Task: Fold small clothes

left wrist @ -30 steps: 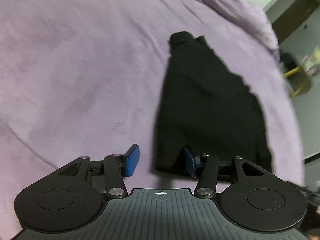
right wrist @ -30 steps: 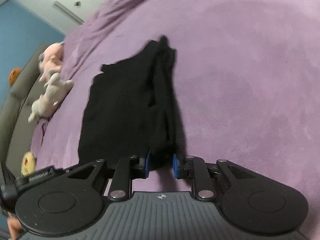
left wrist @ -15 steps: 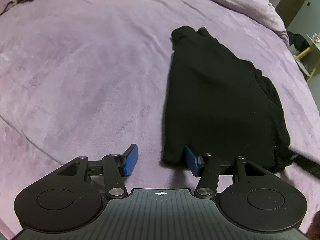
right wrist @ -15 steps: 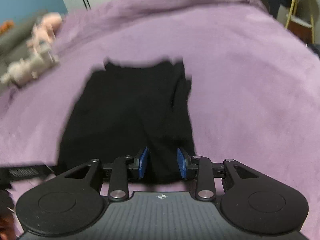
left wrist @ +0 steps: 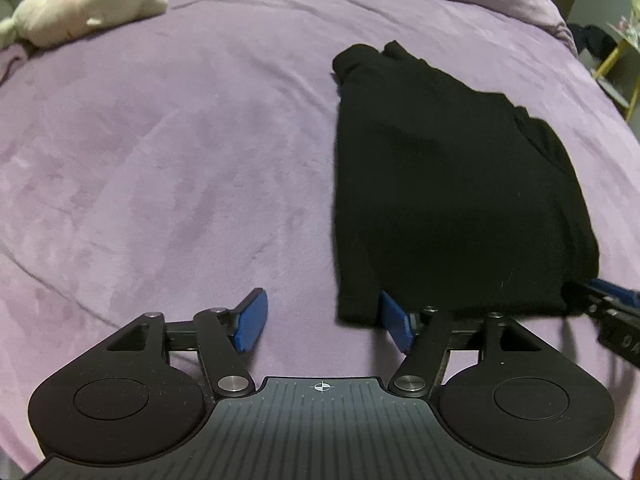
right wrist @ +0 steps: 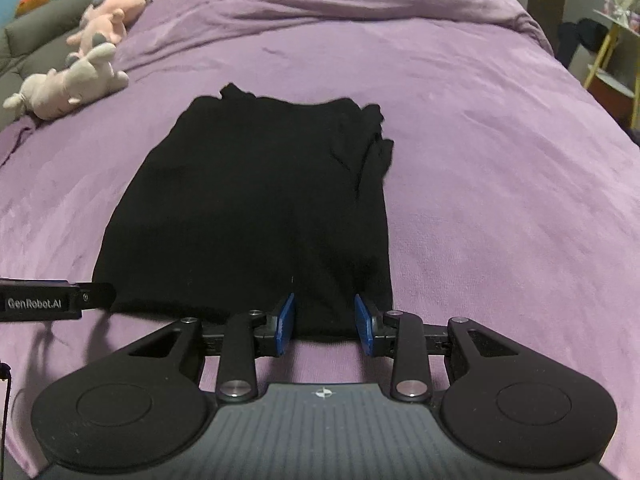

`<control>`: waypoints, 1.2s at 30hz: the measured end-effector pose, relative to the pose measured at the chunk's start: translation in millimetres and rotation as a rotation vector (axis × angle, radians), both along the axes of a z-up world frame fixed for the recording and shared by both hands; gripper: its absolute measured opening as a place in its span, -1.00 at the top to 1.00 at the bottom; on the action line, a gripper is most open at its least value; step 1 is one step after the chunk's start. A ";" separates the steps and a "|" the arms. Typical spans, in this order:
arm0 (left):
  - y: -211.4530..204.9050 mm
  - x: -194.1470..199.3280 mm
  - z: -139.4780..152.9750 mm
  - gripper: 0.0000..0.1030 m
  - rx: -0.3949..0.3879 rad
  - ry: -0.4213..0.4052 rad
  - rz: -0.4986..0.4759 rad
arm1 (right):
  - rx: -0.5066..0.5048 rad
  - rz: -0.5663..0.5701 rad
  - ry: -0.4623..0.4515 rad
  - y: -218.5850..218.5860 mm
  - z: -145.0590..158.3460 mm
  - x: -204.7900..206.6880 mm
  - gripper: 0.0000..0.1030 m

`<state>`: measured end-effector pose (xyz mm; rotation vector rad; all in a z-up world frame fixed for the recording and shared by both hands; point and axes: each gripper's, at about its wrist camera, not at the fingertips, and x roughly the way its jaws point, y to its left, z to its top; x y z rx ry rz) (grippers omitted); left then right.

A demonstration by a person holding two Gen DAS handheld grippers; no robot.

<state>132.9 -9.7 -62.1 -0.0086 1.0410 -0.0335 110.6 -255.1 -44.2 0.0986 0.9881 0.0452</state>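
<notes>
The black garment (right wrist: 256, 208) is the landmark: it lies flat on the purple bed (right wrist: 480, 200), already folded into a long narrow panel, its short near hem facing both claws.

Nearest, the right claw (right wrist: 325, 325) sits at the right end of that near hem. Its jaws have just been opening; the blue pads (right wrist: 285, 324) stand apart with the hem edge showing between them, not pinched. The left claw (left wrist: 324, 322) is at the near left corner of the garment, jaws likewise just opened wider: one pad is over bare bed to the left of the cloth, the other lies at the corner's edge. Neither claw grips anything.

The step in hand looks like the release after a fold, ahead of the next one. To do it well, draw both claws clear of the hem without snagging, so the laid layer stays put. For a crosswise fold, retake the two near corners evenly, catching every layer, and carry them together toward the far edge, level with each other, so the sides stay aligned.

Farther along, the right side of the garment shows bunched folds (right wrist: 372, 148) near its far end; these may want smoothing first, or the fold will be lumpy. The far left corner (left wrist: 360, 56) is also rumpled. Beyond the garment to the left, plush toys (right wrist: 72, 84) lie well apart from it.
</notes>
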 end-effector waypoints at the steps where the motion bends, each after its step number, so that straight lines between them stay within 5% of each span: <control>1: -1.5 -4.5 1.3 -0.39 0.016 0.001 -0.007 | 0.000 -0.023 0.072 1.2 -2.0 -1.9 -0.58; 2: -2.7 -8.4 2.3 -0.36 0.029 0.003 -0.014 | 0.006 -0.045 0.125 1.2 -5.8 -8.0 -0.66; 6: -5.1 -33.5 5.1 -0.53 0.074 -0.032 -0.032 | -0.063 -0.008 0.124 13.8 -1.9 -29.0 -0.66; 10: -5.0 -41.8 10.2 -0.57 0.121 -0.011 -0.005 | -0.031 -0.036 0.139 18.2 11.9 -22.5 -0.74; 19: -4.5 -44.4 42.3 -0.85 0.097 -0.055 -0.005 | -0.070 -0.081 0.104 33.8 36.4 -14.9 -0.90; 36: -13.5 -48.1 50.7 -0.86 0.118 -0.057 -0.006 | -0.088 -0.153 0.080 25.7 50.8 -19.7 -0.90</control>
